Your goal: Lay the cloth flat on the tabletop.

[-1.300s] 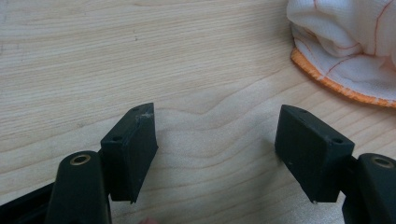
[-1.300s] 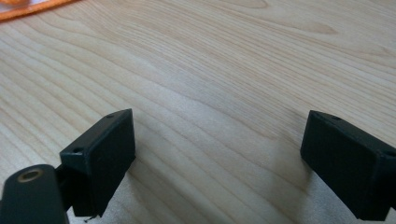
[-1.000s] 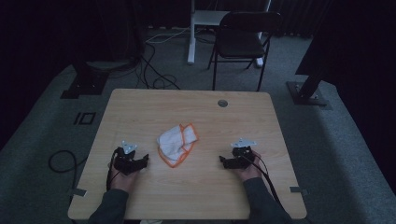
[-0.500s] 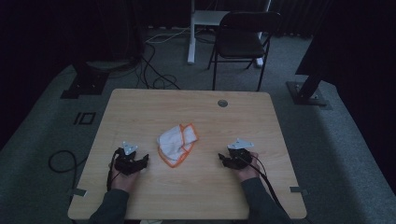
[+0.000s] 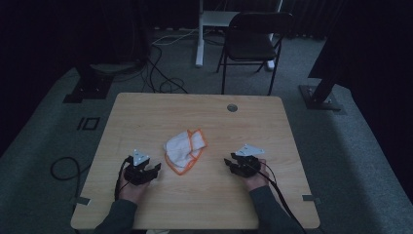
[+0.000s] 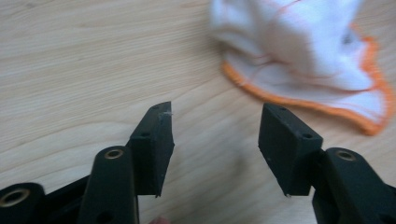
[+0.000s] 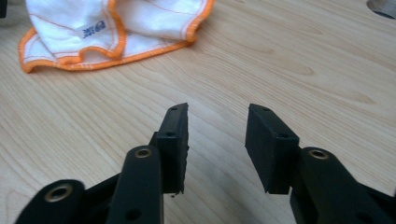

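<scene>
Near the bench's (image 5: 146, 112) front edge, the left hand-held gripper (image 5: 157, 169) and right hand-held gripper (image 5: 228, 163) have just been closing, jaws apart and empty. Between them mid-bench lies the crumpled cloth (image 5: 184, 150) (soft, light, probably limp); its orange-hemmed edge looks the best hold.

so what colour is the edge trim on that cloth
Orange, around a white cloth; it shows best in the right gripper view.

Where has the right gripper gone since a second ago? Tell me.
Yes: the right gripper has shifted left toward the cloth, away from the table's right edge. Its fingers have just been closing, with nothing between them.
</scene>
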The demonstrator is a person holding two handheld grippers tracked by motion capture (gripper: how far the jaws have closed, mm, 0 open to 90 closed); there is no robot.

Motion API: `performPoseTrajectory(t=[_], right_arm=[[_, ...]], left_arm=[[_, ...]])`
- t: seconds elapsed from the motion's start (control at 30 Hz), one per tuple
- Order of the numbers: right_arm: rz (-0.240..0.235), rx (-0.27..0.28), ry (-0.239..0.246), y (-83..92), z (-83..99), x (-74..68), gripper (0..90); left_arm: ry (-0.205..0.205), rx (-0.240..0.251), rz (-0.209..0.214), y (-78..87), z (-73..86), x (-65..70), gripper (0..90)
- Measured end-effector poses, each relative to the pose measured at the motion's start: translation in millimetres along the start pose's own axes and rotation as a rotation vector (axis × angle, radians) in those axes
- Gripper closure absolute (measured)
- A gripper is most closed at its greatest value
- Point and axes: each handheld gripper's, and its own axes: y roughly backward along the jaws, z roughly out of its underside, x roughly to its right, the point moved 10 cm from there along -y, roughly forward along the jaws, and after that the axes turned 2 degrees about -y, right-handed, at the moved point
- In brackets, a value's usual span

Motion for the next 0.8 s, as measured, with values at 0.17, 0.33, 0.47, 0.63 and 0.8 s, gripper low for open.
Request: performPoseTrajectory(t=[0.17,0.33,0.47,0.63,0.8], right_arm=[[-0.017,-0.002,0.031,-3.3,-5.4,-10.6,65.2],[-0.032,-0.01,0.054,-7.8,-10.4,-19.3,66.1],[-0.042,-0.011,0.072,-10.9,-14.1,-25.1,66.1],[-0.059,-0.022,0.095,-18.7,-17.9,-36.1,66.2],[-0.07,-0.026,0.12,-24.8,-22.9,-42.4,65.5]], left_arm=[[-0.021,0.018,0.061,1.9,-5.6,18.4,49.1],[-0.031,0.019,0.104,0.2,-8.2,30.9,51.2],[-0.066,0.011,0.135,-3.4,-10.3,45.1,51.8],[-0.095,0.011,0.171,-6.7,-14.5,59.5,53.9],[-0.11,0.002,0.189,-11.0,-15.2,67.6,53.8]])
